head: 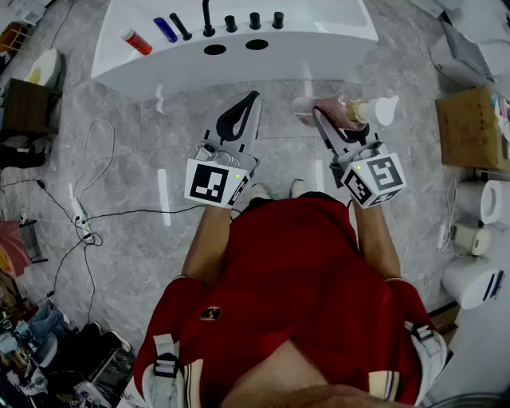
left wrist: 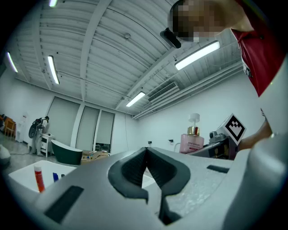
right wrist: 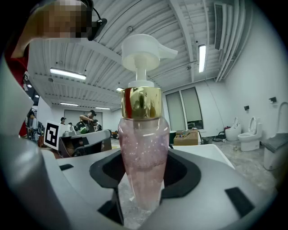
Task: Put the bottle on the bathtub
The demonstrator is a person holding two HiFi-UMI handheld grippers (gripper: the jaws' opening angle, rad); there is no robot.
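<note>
A clear pink pump bottle [head: 339, 110] with a gold collar and white pump head sits sideways in my right gripper [head: 320, 116], just in front of the white bathtub [head: 319, 44]. In the right gripper view the bottle [right wrist: 141, 152] fills the middle, and the right gripper [right wrist: 141, 184] is shut on its lower body. My left gripper [head: 253, 99] is beside it to the left, shut and holding nothing. In the left gripper view the left gripper [left wrist: 146, 152] has its jaws together, and the bottle [left wrist: 192, 140] shows at the right.
On the tub's deck lie a red-capped tube [head: 137, 41], a blue bottle [head: 165, 29] and black tap fittings [head: 209, 20]. A cardboard box [head: 470, 127] and white rolls [head: 476, 201] stand at the right. Cables [head: 86, 217] trail over the floor at the left.
</note>
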